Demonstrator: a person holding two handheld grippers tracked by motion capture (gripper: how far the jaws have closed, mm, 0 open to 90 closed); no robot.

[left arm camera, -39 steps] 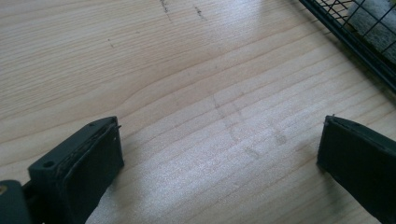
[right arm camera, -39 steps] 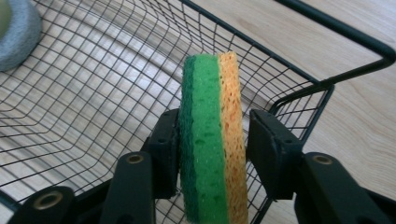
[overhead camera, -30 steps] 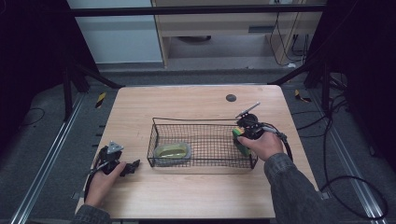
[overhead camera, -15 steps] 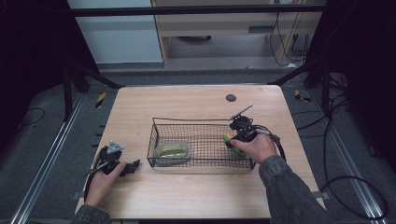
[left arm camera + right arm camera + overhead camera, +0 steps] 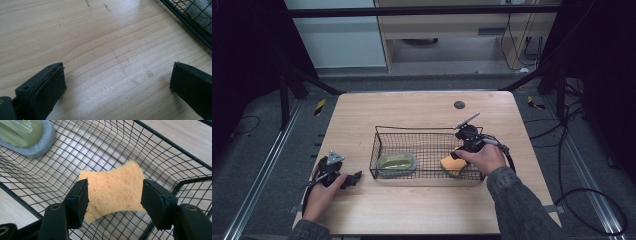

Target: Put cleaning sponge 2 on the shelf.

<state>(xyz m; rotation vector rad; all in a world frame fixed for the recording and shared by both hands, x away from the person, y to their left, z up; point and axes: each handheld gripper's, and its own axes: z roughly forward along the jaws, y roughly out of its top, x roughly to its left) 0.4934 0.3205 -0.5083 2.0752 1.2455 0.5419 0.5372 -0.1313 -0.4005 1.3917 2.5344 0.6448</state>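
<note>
In the right gripper view the orange sponge (image 5: 113, 188) has its far edge blurred, and its sides sit behind the black jaws. The green-topped scrubber (image 5: 27, 135) is cut off at the picture's top left corner. In the high view a hand (image 5: 479, 159) covers part of the sponge.

Light wooden table (image 5: 412, 210) with pale grain, a small dark round disc (image 5: 459, 105) set near its far edge. Underneath and around, grey carpeted floor (image 5: 257, 155), crossed at left by a metal rail (image 5: 257, 187). Black frame struts (image 5: 307, 80) slanting down at both far corners, yellow-and-black hazard tape (image 5: 319, 106) at their feet. Behind, a pale panel (image 5: 342, 45) and a beige cabinet (image 5: 447, 30). Loose black cables (image 5: 587, 190) coiled at right. Dim sides, brighter middle.
</note>
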